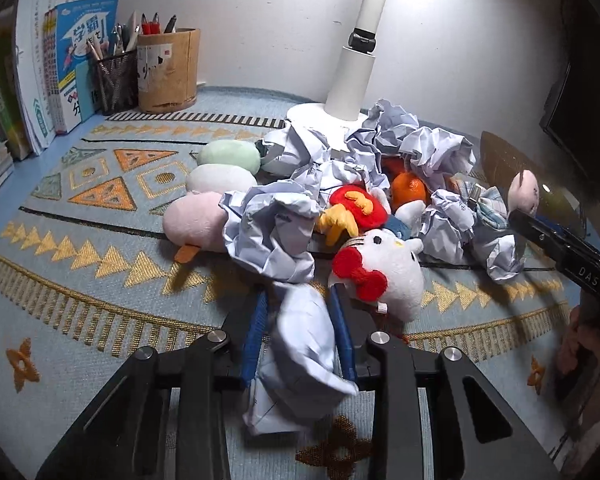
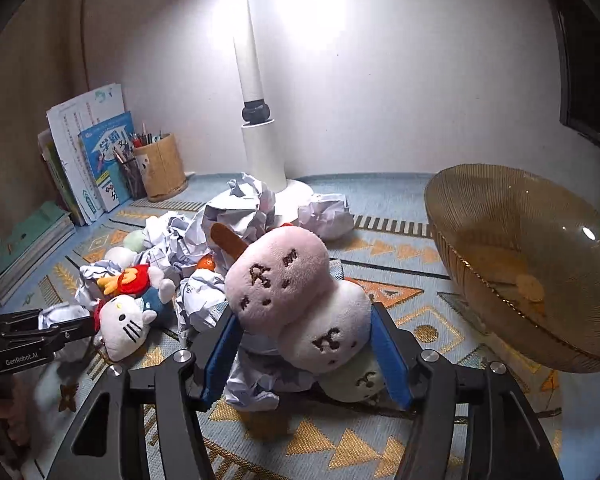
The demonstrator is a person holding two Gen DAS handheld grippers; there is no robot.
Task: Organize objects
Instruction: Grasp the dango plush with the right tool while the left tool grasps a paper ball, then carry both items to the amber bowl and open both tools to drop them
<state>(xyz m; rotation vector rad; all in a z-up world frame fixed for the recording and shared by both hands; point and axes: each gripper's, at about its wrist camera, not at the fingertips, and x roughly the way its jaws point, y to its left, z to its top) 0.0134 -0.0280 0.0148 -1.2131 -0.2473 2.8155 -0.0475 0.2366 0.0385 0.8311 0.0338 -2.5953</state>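
Left wrist view: left gripper [image 1: 302, 332] with blue fingers [image 1: 256, 336] clamped on a crumpled paper ball [image 1: 304, 340], held just above the patterned cloth [image 1: 80, 264] covering the bench. Directly beyond, a white cat plush with red bow [image 1: 384, 264] lying beside a red-and-yellow plush [image 1: 352, 208]; further crumpled paper [image 1: 276, 236] heaped around them. Three-lobed dumpling plush [image 1: 216, 196] in green, white and pink to the left of the heap; an orange [image 1: 408, 190] half buried behind. White lamp base [image 1: 312, 116] at the rear, a mesh pen holder [image 1: 114, 80] and a bamboo pen holder [image 1: 168, 70] beside upright books [image 1: 84, 64] at far left. Right gripper [image 1: 522, 210] entering from the right edge, carrying a pink plush. Right wrist view: right gripper [image 2: 304, 344] with fingers [image 2: 390, 360] closed on a second dumpling plush on a stick [image 2: 300, 300], gripped at its white middle lobe and raised clear of the cloth, pink lobe uppermost. Amber ribbed bowl [image 2: 500, 248] near on the right, tilted in the frame. Left gripper at the left edge, fingertips hidden by the cat plush.
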